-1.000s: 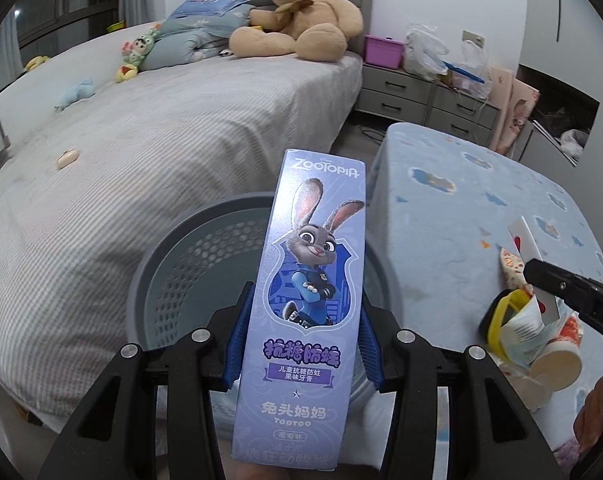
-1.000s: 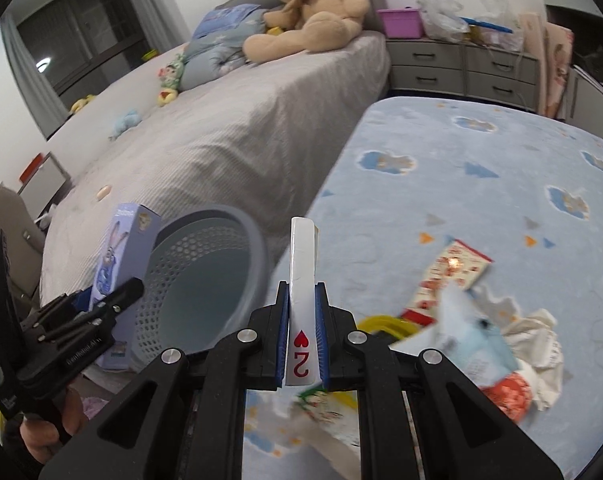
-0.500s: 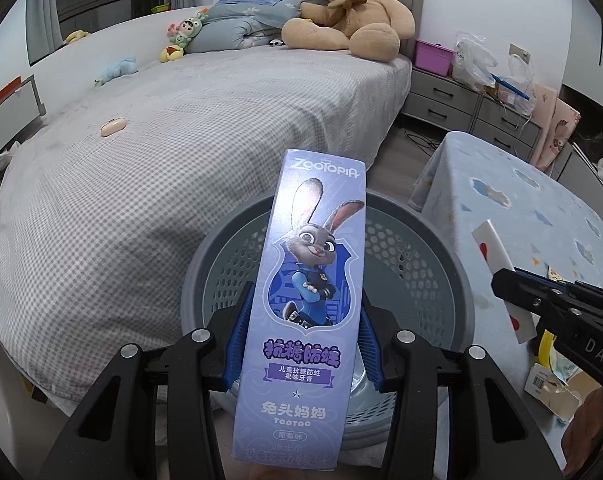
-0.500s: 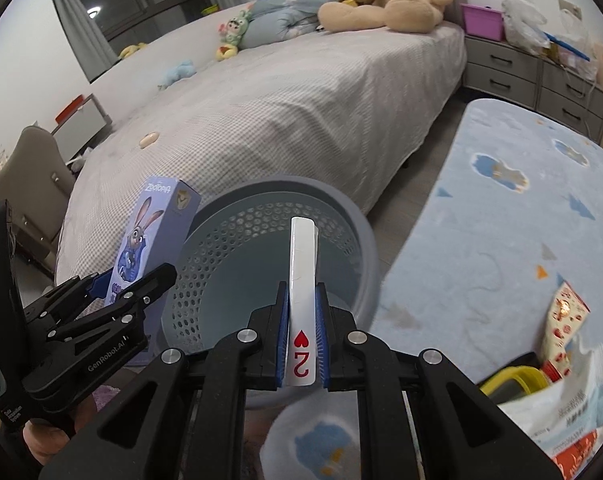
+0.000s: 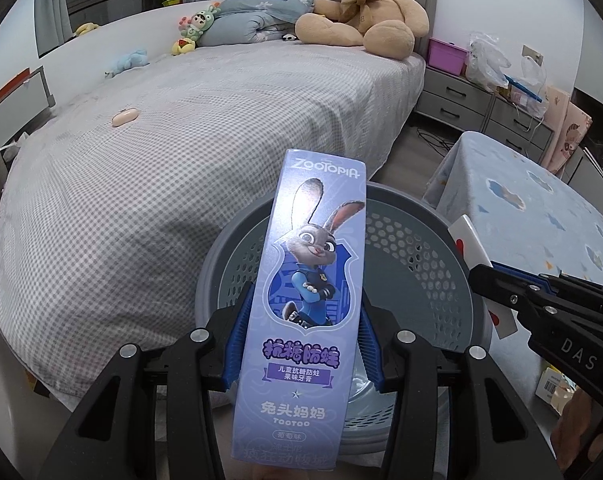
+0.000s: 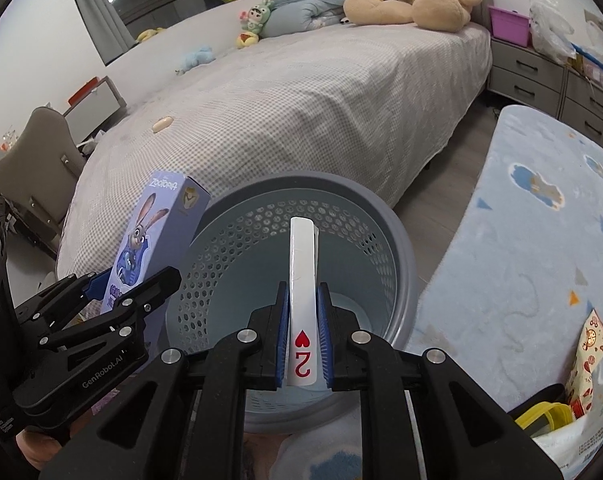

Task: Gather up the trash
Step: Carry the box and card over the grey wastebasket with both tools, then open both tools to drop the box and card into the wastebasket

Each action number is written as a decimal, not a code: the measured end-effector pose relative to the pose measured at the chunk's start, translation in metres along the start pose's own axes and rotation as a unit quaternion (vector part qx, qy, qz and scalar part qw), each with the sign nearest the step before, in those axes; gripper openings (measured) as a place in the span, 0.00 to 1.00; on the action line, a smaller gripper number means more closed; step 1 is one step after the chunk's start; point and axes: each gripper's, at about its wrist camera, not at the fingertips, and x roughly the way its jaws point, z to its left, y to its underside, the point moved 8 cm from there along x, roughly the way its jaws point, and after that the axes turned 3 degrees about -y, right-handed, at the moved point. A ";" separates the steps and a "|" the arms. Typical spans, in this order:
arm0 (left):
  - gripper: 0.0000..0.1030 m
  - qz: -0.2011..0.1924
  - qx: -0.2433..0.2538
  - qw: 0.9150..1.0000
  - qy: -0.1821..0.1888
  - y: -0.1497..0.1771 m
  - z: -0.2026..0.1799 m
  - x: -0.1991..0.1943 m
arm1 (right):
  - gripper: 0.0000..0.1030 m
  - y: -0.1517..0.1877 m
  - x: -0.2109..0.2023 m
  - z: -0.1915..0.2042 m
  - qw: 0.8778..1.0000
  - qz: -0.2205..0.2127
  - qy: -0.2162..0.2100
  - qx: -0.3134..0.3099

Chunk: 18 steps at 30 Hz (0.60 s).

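Both hands have swung in over the grey perforated trash basket (image 6: 397, 240), which stands on the floor between the foot-side edge of the bed (image 5: 205, 128) and the near edge of the blue patterned rug (image 6: 521, 220); a second ago the basket sat only partly in view off to the left of each camera, now it fills the space under both loads. Left gripper (image 5: 299, 344) pinches a tall purple toothpaste box (image 5: 309, 304) by its long sides, pads pressed on the card, the box upright and poised over the basket's mouth. Right gripper (image 6: 303, 340) has a white playing-card box (image 6: 301, 280) marked with a red two of hearts between its pads, edge-on; its jaws are opening, though the pads look still in contact with the card box. Basket interior looks empty apart from its pale floor. Judgement: carry phase is done, release is the step in hand, with the right load likely to drop first. More trash remains at the near right corner of the rug: a printed snack packet (image 6: 589, 344), a yellow-rimmed item (image 6: 549, 416) and crumpled wrappers, so the collecting is only partly through. Risk: the tall toothpaste box could catch the rim and tip outward if let go tilted.
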 end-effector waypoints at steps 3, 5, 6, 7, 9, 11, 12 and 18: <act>0.58 -0.004 -0.001 1.000 -0.010 0.000 0.003 -0.002 | 0.31 -0.001 -0.001 0.000 1.000 -0.006 0.007 -0.005; 0.59 -0.007 -0.003 1.000 -0.012 -0.001 0.004 -0.004 | 0.43 -0.002 -0.004 -0.001 1.000 -0.014 0.010 -0.004; 0.59 -0.007 -0.004 1.000 -0.012 -0.001 0.005 -0.003 | 0.43 -0.003 -0.005 -0.002 1.000 -0.015 0.011 -0.003; 0.59 -0.006 -0.004 1.000 -0.012 0.000 0.005 -0.002 | 0.44 -0.003 -0.005 -0.003 1.000 -0.016 0.011 -0.002; 0.59 -0.005 -0.006 1.000 -0.013 0.000 0.007 -0.003 | 0.43 -0.003 -0.006 -0.004 1.000 -0.016 0.012 0.000; 0.59 -0.005 -0.008 1.000 -0.013 0.000 0.008 -0.002 | 0.43 -0.003 -0.006 -0.004 1.000 -0.015 0.012 0.001; 0.59 -0.005 -0.008 1.000 -0.013 0.000 0.008 -0.002 | 0.43 -0.002 -0.005 -0.004 1.000 -0.014 0.012 0.002; 0.60 -0.003 -0.010 1.000 -0.012 0.001 0.008 -0.001 | 0.44 0.000 -0.006 -0.005 1.000 -0.013 0.013 0.003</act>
